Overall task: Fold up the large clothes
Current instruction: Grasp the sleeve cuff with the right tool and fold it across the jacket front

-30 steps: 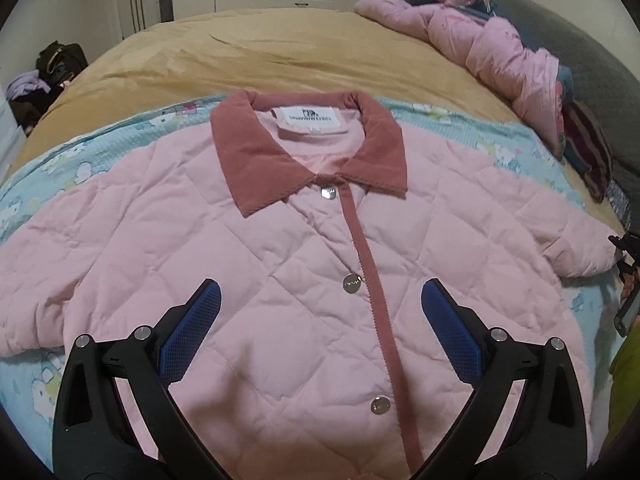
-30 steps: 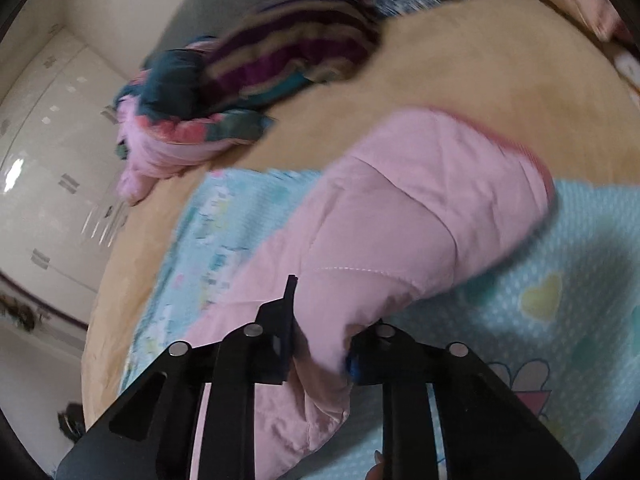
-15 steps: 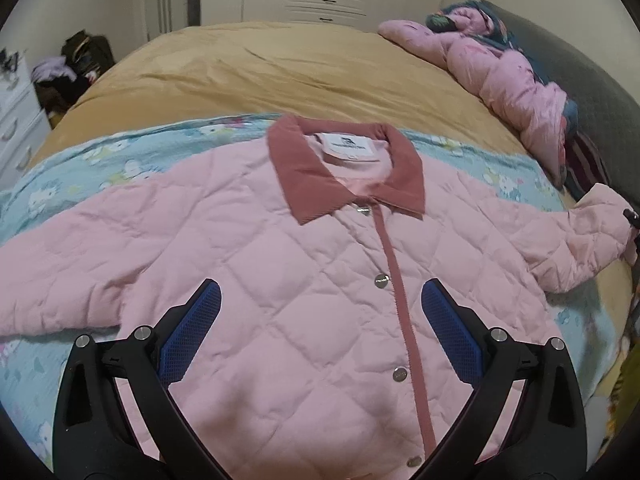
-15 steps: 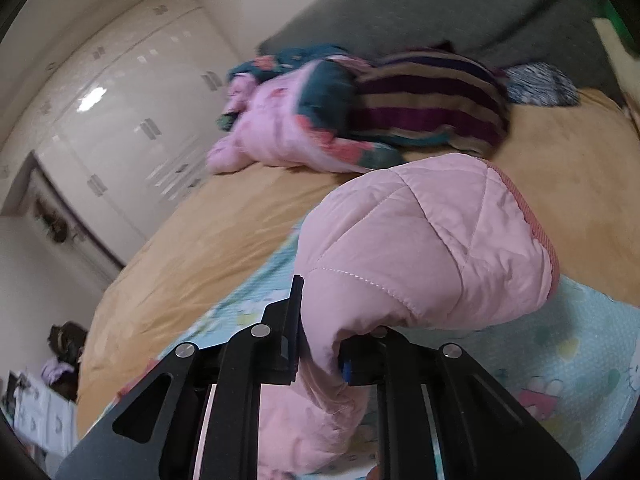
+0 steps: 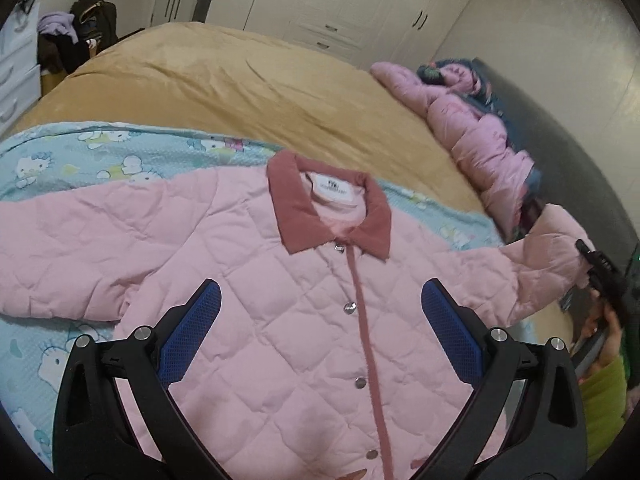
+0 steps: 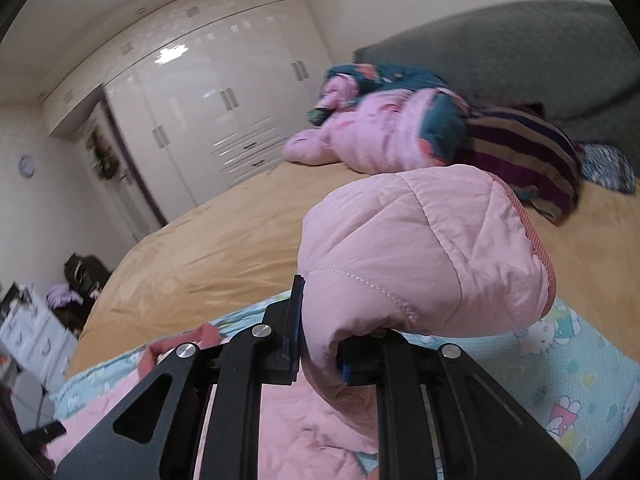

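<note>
Quilted pink jacket [image 5: 280,280] lies buttoned, front up, on the bed's cartoon sheet [image 5: 80,152]. Right claw [image 6: 320,356] grips its raised sleeve [image 6: 420,248] near the cuff; left claw [image 5: 320,332] hovers open above the chest. Padding looks soft, light, compliant: seams and cuffs probably offer the surest holds.

Sleeve [image 6: 424,252] now lifted clear of the sheet [image 6: 576,376], raised in front of the right gripper [image 6: 320,356] and bulging above its fingers instead of trailing flat ahead. In left view, seen hoisted at far right [image 5: 556,240], well off the bed. Left gripper [image 5: 320,332] drawn back and tilted up: jacket [image 5: 280,312] sits lower and smaller between the fingers, wardrobe [image 5: 320,4] now showing above.
</note>
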Tool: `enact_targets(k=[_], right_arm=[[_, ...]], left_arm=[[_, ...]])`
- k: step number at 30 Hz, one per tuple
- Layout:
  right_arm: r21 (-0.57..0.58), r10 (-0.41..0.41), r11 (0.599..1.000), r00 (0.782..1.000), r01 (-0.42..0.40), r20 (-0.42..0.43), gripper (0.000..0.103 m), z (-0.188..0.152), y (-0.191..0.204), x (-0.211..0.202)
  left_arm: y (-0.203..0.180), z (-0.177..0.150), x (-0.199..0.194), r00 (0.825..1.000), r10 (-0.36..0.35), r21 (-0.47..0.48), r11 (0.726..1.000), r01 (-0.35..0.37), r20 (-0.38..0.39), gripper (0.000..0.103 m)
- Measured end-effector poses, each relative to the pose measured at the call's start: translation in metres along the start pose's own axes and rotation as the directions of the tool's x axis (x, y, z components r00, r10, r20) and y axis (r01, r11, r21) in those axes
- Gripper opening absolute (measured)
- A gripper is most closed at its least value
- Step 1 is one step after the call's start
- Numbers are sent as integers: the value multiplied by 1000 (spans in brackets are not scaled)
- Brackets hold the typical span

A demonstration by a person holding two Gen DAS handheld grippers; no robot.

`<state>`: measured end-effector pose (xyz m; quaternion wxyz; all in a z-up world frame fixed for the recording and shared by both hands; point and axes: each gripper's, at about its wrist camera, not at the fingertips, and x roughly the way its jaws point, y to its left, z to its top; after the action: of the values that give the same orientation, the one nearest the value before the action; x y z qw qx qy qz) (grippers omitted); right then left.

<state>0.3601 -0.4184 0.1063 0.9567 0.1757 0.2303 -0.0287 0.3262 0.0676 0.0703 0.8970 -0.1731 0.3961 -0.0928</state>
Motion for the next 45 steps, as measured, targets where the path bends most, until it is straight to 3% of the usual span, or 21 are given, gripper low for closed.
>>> enact_targets(k=[5,11,18,27,33,35,37,39,40,43,45], right_arm=[[-99,64,993,998,-64,-4,13,-8,48,-2],[-180,140,973,990,-144,-30,13,-31,103,6],[-222,198,951,975,-215,-99,13,-66,152,24],[-286,216,918,951,-276,-223,13,-142,209,62],[-215,216,930,916,-298,-337,15,-199,220,93],[-167,230,936,900,-309,-371,18,-214,218,101],[-134,256,934,881,-332,-398,30,-222,218,105],[-89,288,930,858,-356,-426,57,-227,215,106],[-62,296,932,847,-358,-442,60,-229,211,104],[14,310,942,851,-336,-423,62,-224,193,94],[138,337,941,867,-308,-366,69,-219,168,84]], left_arm=[[10,-1,-9,999,38,4,999,-39,19,94],[41,-11,-16,998,49,-76,996,-48,24,94],[64,-12,-7,998,51,-100,994,-48,28,94],[83,-14,5,1000,9,-149,989,-10,-6,94],[80,-19,18,999,3,-130,991,-9,-45,94],[78,-20,24,998,6,-113,994,-13,-61,94],[77,-21,30,997,16,-104,994,-24,-75,94],[79,-24,36,995,12,-111,994,-23,-95,94],[80,-26,39,994,6,-117,993,-19,-107,94],[84,-28,45,992,16,-125,992,-31,-123,94],[86,-29,47,992,19,-135,990,-37,-127,94]])
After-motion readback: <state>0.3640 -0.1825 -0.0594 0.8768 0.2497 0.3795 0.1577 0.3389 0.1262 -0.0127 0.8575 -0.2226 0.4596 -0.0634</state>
